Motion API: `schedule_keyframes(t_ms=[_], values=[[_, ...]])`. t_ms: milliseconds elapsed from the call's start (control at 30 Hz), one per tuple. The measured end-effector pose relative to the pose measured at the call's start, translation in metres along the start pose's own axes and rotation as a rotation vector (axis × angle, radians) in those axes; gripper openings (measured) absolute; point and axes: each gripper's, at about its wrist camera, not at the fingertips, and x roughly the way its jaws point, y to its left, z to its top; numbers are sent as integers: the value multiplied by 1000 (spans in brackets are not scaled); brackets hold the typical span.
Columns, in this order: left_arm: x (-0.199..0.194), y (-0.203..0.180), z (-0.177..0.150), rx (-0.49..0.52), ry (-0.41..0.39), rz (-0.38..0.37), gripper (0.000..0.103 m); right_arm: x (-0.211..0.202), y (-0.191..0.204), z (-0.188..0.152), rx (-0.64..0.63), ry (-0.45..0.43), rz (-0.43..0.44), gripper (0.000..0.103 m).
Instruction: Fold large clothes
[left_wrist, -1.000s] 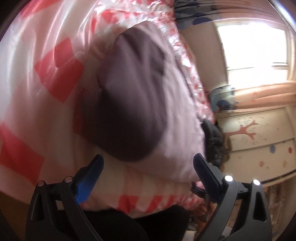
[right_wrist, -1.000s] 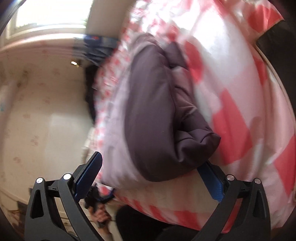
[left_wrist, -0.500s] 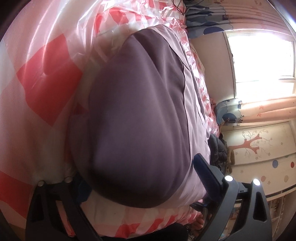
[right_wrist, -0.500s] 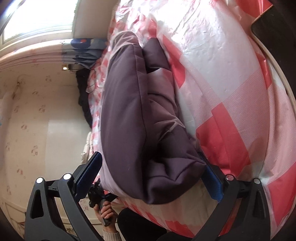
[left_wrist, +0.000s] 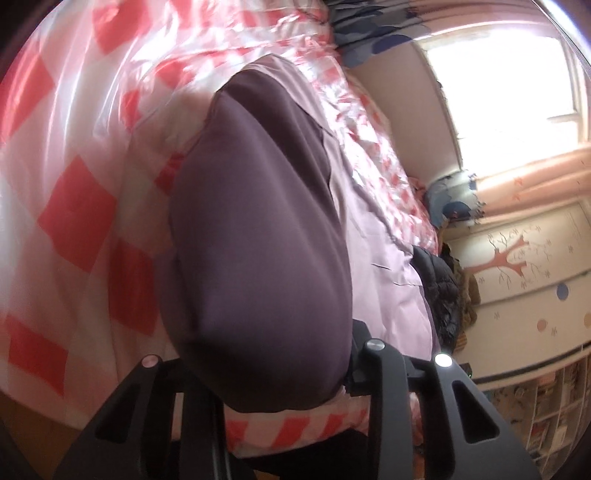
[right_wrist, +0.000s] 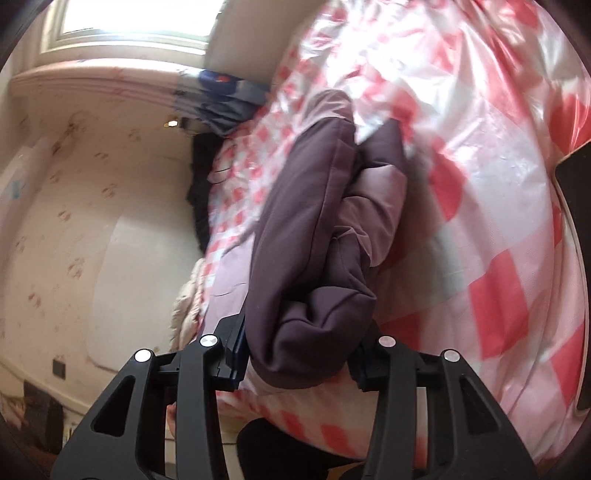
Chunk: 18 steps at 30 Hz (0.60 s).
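Observation:
A large padded garment, dark purple (left_wrist: 258, 236) with pale lilac panels (left_wrist: 391, 266), lies lengthwise on a bed covered in red-and-white checked sheeting (left_wrist: 77, 214). My left gripper (left_wrist: 266, 373) is shut on the near dark purple end, which bulges between its fingers and hides the tips. In the right wrist view the same garment (right_wrist: 306, 236) shows a folded lilac sleeve (right_wrist: 376, 206) on top. My right gripper (right_wrist: 299, 354) is shut on the bunched dark purple end; its blue-padded left finger (right_wrist: 236, 347) presses the fabric.
A black padded jacket (left_wrist: 439, 291) lies at the bed's far side. A bright window (left_wrist: 509, 74), peach curtains and a wall with a tree decal (left_wrist: 506, 258) stand beyond. In the right wrist view a dark board (right_wrist: 576, 206) lies at right and the cream wall (right_wrist: 92, 221) at left.
Both grippers went from open around the garment's near end to shut on it. The purple fabric now fills the space between the fingers of each.

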Motion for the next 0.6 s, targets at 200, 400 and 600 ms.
schedule_keyframes(t_ms=[200, 400, 600], values=[[-50, 4, -36, 46, 5, -26, 33, -48, 16, -51, -44, 31, 46, 41], [-53, 65, -74, -34, 25, -41, 51, -62, -38, -100, 78, 129, -37, 62], [-60, 82, -83, -74, -66, -75, 72, -145, -11, -103, 10, -259, -181, 83]])
